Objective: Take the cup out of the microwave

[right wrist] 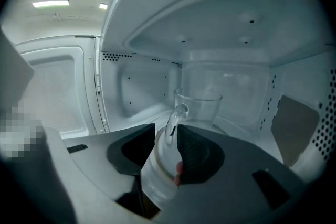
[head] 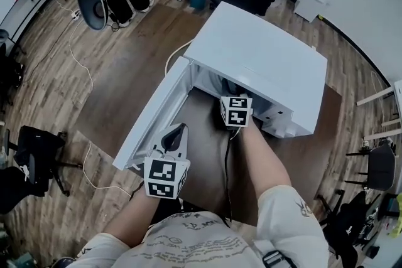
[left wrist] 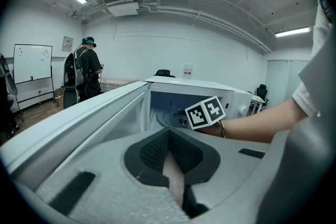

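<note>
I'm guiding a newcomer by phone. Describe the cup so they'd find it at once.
Find the white microwave on the brown table, its door open. Inside, on the round tray, stands the cup: clear glass with a looped handle, the only vessel in there.

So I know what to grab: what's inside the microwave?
A clear glass cup stands in the microwave, its handle toward the right tool's open jaws. The tool's body covers the cup's base and the floor under it.

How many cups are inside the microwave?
1. A clear glass cup stands inside the microwave, handle toward the right gripper. That gripper hides part of the inside.
</note>
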A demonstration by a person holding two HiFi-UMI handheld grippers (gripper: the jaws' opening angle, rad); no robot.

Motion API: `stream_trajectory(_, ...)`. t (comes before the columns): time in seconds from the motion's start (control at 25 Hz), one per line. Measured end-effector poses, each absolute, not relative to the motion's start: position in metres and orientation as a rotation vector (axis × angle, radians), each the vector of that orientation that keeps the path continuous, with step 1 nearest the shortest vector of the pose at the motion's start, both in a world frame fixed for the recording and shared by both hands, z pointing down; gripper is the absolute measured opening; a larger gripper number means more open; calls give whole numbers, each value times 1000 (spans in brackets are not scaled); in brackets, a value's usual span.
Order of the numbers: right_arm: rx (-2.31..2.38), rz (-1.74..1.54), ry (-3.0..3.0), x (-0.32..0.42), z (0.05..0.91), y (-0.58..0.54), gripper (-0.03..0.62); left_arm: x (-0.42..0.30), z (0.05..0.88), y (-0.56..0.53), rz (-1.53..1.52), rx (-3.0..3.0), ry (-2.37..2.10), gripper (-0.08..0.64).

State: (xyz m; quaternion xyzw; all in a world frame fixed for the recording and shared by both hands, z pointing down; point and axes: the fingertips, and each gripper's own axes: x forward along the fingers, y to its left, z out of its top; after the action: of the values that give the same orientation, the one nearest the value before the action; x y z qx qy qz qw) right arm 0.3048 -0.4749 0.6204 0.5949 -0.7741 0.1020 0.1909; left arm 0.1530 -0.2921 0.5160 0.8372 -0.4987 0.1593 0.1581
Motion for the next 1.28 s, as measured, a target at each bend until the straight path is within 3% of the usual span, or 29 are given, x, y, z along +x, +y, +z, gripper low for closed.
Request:
stream_trajectory(0.72, 1507, 132, -2174, 287, 633, -499, 129, 133, 533, -289, 535, 2340, -1465, 12)
stream_trajectory(0.92, 1504, 35, -2102, 288, 632, -501, 32, 133, 533, -288, 528, 2340, -1466, 12)
stream_trajectory(1.28, 1556, 10, -2045, 285, 630, -494, 26, 133, 530, -281, 521, 2344, -1470, 12)
